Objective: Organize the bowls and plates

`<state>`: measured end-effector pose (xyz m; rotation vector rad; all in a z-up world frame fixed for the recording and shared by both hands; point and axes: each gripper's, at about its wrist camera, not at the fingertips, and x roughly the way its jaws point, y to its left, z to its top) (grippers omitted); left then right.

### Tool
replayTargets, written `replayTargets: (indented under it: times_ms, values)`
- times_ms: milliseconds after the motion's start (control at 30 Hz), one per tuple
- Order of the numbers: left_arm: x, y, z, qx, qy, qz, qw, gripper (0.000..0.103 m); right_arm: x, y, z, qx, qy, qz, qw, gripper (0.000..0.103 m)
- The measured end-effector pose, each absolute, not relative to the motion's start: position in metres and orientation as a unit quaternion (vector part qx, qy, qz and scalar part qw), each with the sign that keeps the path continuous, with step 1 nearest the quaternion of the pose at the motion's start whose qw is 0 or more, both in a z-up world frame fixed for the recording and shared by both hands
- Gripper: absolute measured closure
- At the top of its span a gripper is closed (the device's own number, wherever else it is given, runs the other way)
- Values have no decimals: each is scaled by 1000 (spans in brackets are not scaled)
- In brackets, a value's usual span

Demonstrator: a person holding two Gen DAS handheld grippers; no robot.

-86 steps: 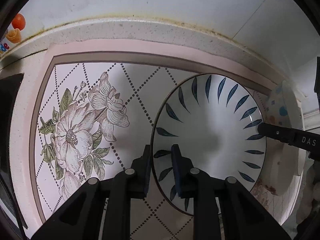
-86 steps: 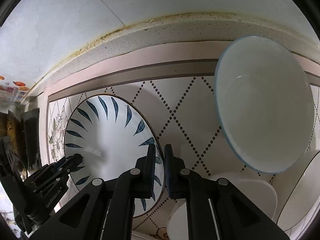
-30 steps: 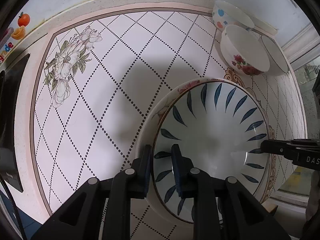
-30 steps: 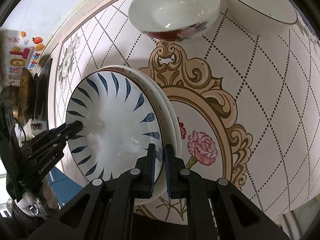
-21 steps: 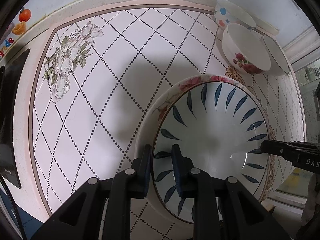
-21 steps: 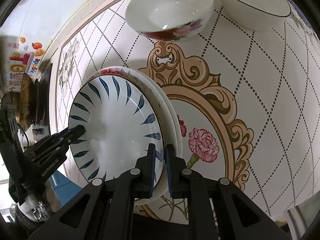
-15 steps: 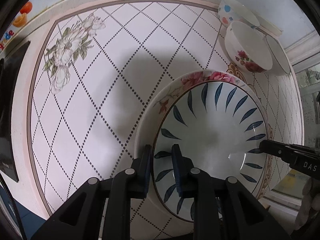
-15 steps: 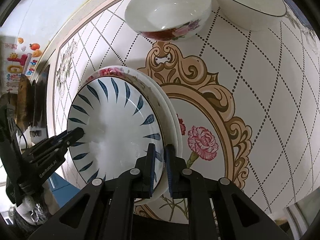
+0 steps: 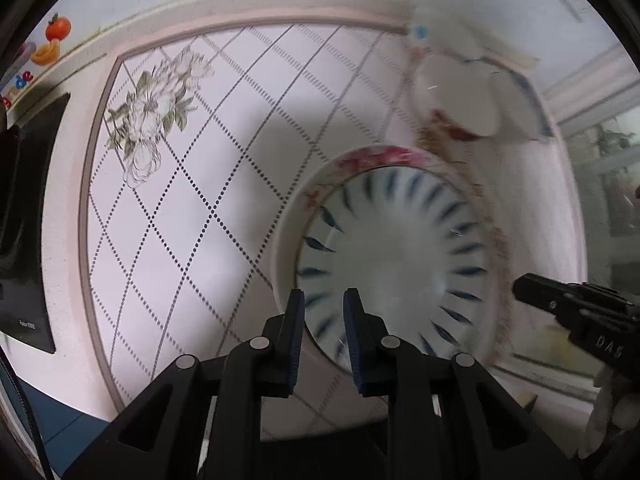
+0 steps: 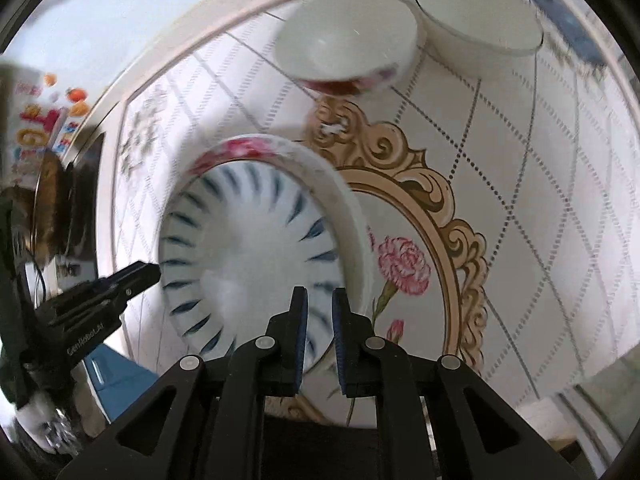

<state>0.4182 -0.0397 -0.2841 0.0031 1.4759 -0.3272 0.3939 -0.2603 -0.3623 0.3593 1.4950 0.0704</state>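
A white plate with blue leaf marks (image 9: 396, 256) (image 10: 248, 256) rests inside a larger plate with a pink flower rim (image 9: 380, 158) (image 10: 244, 146) on the tabletop. My left gripper (image 9: 323, 312) is open, its jaws a little apart around the blue-leaf plate's near rim. My right gripper (image 10: 319, 312) is open the same way at the opposite rim. Each gripper shows in the other's view, the right one in the left wrist view (image 9: 532, 286) and the left one in the right wrist view (image 10: 140, 274). Both views are blurred.
A flowered bowl (image 10: 344, 46) (image 9: 456, 100), a plain white bowl (image 10: 476, 12) and a dotted bowl (image 9: 420, 32) stand at the back by the wall. The table's patterned cloth (image 9: 180, 200) has a gold frame print (image 10: 440, 208). A dark flat object (image 9: 24, 216) lies at the left edge.
Both grippers have opened and let go of the blue-leaf plate, which now rests in the flower-rimmed plate. Both have drawn back slightly.
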Motion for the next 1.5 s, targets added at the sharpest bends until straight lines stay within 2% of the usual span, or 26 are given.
replayTargets:
  times_ms: [33, 167, 333, 400, 467, 567, 767, 967, 1133, 1233, 1267, 1300, 1500]
  values:
    - [412, -39, -271, 3, 666, -155, 730, 85, 388, -255, -349, 155, 673, 35, 723, 88]
    - [394, -32, -235, 1, 657, -181, 731, 85, 363, -233, -300, 137, 657, 42, 740, 68]
    - [383, -31, -214, -1, 654, -200, 730, 85, 341, -226, -266, 164, 645, 42, 745, 68]
    - [386, -34, -211, -5, 652, -199, 732, 77, 341, -232, -259, 177, 636, 37, 750, 59]
    - [395, -39, -211, -9, 646, -195, 738, 76, 347, -243, -259, 188, 626, 30, 756, 52]
    - [420, -49, -218, -19, 636, -183, 750, 76, 367, -269, -271, 208, 614, 21, 761, 50]
    - [497, -96, -245, -41, 611, -137, 779, 76, 443, -338, -336, 271, 591, -17, 759, 49]
    - [565, -147, -300, -46, 640, -120, 758, 76, 505, -382, -392, 318, 598, -16, 736, 49]
    - [591, -174, -341, -45, 667, -129, 732, 76, 537, -393, -418, 316, 604, 1, 732, 53]
    - [596, -183, -353, -37, 666, -128, 733, 79, 546, -390, -429, 314, 607, 13, 730, 78]
    - [596, -186, -354, -32, 664, -131, 736, 88, 547, -388, -431, 308, 607, 12, 732, 88]
    - [594, -188, -354, -25, 663, -131, 737, 91, 549, -387, -432, 306, 605, 12, 735, 88]
    - [574, -197, -344, 13, 648, -125, 751, 91, 550, -377, -429, 282, 601, 12, 748, 89]
